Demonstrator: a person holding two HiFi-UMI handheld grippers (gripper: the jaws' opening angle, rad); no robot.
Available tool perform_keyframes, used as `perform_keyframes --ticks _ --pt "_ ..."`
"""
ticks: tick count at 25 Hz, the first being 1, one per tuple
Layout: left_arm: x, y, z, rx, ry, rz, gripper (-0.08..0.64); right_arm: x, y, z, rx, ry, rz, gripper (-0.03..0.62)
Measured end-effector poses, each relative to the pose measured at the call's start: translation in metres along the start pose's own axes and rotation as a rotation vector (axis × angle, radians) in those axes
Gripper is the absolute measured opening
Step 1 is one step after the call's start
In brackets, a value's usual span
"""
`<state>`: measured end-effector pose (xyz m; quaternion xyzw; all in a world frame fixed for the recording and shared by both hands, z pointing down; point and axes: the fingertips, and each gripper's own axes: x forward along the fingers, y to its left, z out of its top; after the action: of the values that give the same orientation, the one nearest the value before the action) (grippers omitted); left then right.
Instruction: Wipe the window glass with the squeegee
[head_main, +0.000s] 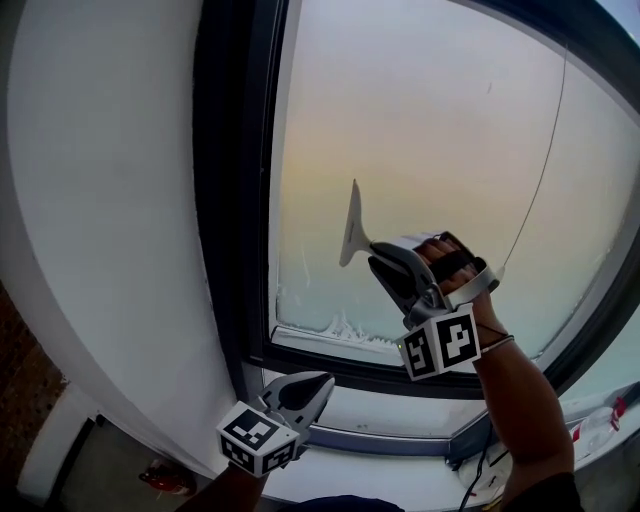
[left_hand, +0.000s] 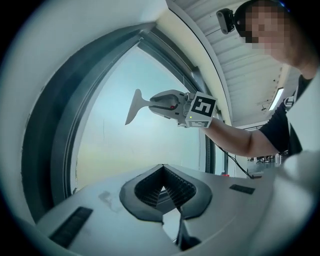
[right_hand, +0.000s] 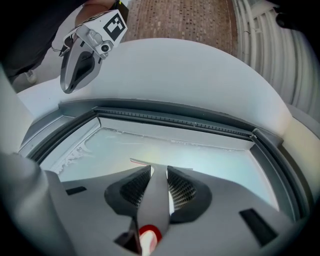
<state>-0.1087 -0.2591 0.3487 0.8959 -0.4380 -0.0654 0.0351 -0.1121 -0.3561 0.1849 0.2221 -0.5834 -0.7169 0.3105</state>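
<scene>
The jaws of the right gripper (right_hand: 159, 176) are clamped on the grey handle of the squeegee (right_hand: 155, 202). In the right gripper view the handle runs up between the ribbed pads, and its thin blade lies across the window glass (right_hand: 210, 152) just past the tips. White frothy residue (right_hand: 75, 151) clings to the left edge of the pane. The left gripper (right_hand: 68, 88) hangs at the far left, in front of the white wall (right_hand: 190, 75), well apart from the glass.

In the left gripper view, the left gripper's (left_hand: 161, 172) own jaws meet at their tips with nothing between them. Beyond them the right gripper (left_hand: 153, 101) holds the squeegee (left_hand: 133, 107) against the pale pane (left_hand: 140, 150), with its marker cube (left_hand: 202, 111) toward the arm.

In the head view the squeegee (head_main: 351, 225) stands upright at the middle of the glass (head_main: 430, 140), and its blade appears to touch the pane. The right gripper (head_main: 384, 258) grips it from the right. The left gripper (head_main: 322, 382) hovers low by the dark window frame (head_main: 232, 200), near the sill (head_main: 400, 440). Froth (head_main: 340, 327) lines the pane's bottom edge.
</scene>
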Motion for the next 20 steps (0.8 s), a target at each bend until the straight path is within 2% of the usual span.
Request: perform_keyframes --ticks 7,20 --pt "0.026 -0.035 -0.005 -0.022 0.021 -0.080 0.000 -0.039 0.007 -0.038 -0.013 0.075 0.006 0.095" --pt "0.055 -0.080 -0.019 0.005 0.024 -0.112 0.000 -0.097 0.019 -0.079 0.004 0.134 0.007 0.094"
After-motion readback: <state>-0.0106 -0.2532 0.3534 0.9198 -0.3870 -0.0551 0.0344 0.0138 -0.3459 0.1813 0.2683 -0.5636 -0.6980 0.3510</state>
